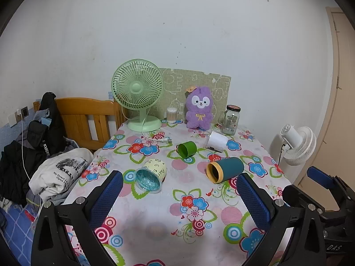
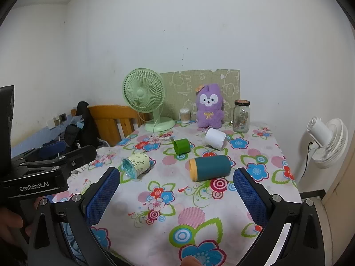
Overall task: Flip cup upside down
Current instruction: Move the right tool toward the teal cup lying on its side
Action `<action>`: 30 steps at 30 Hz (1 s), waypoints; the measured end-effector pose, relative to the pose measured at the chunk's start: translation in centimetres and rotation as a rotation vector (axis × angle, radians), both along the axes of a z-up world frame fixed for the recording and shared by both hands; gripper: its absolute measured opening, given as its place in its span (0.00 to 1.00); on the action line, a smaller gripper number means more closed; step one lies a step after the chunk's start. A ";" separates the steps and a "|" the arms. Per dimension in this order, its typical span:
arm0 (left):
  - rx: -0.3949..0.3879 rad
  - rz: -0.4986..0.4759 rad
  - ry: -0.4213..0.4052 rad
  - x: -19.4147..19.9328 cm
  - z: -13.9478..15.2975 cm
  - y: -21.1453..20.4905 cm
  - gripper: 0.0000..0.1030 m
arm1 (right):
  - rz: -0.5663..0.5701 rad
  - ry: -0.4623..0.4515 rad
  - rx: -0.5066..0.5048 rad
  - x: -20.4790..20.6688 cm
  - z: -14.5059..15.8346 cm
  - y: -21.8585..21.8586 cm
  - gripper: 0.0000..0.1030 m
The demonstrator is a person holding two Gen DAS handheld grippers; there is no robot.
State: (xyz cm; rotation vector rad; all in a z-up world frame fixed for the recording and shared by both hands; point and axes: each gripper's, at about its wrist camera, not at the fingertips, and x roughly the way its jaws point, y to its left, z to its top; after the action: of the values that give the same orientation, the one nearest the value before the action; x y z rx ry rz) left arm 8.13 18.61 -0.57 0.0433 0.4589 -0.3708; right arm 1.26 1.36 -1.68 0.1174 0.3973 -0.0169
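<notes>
The near part of the table (image 2: 168, 228) in front of both grippers carries nothing; further in, four cups lie on their sides: the teal cup (image 2: 209, 168), the pale yellow cup (image 2: 136, 165), the green cup (image 2: 182, 146) and the white cup (image 2: 214, 138), with open gaps between them; along the wall, the green fan (image 2: 145, 98), the plush toy (image 2: 209, 108) and the glass jar (image 2: 241, 116) close the back.

Four cups (image 1: 225, 169) on their sides mid-table (image 1: 155, 221), desk fan (image 1: 138, 93) and plush toy (image 1: 199, 108) behind.

Both wrist cams sit low at the near table edge (image 1: 168, 232), looking out between their own fingers toward the back wall. Past the fingertips, both share the same floral tabletop.
</notes>
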 end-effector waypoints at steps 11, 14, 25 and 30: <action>0.002 0.005 -0.004 -0.1 0.0 0.1 1.00 | 0.008 -0.002 -0.001 0.0 0.3 0.4 1.00; 0.003 0.003 -0.003 -0.1 0.1 0.2 1.00 | 0.011 0.001 -0.003 0.1 0.3 0.4 1.00; 0.007 -0.002 0.002 -0.1 -0.1 0.1 1.00 | 0.010 0.015 0.001 0.4 0.3 0.6 1.00; 0.013 -0.011 0.053 1.0 -1.4 0.1 1.00 | 0.014 0.056 0.009 1.4 -0.7 1.2 1.00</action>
State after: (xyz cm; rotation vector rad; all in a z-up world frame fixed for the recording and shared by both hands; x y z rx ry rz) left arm 9.10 18.75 -1.98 0.0489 0.5135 -0.3800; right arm 2.66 2.60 -2.38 0.1237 0.4545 -0.0048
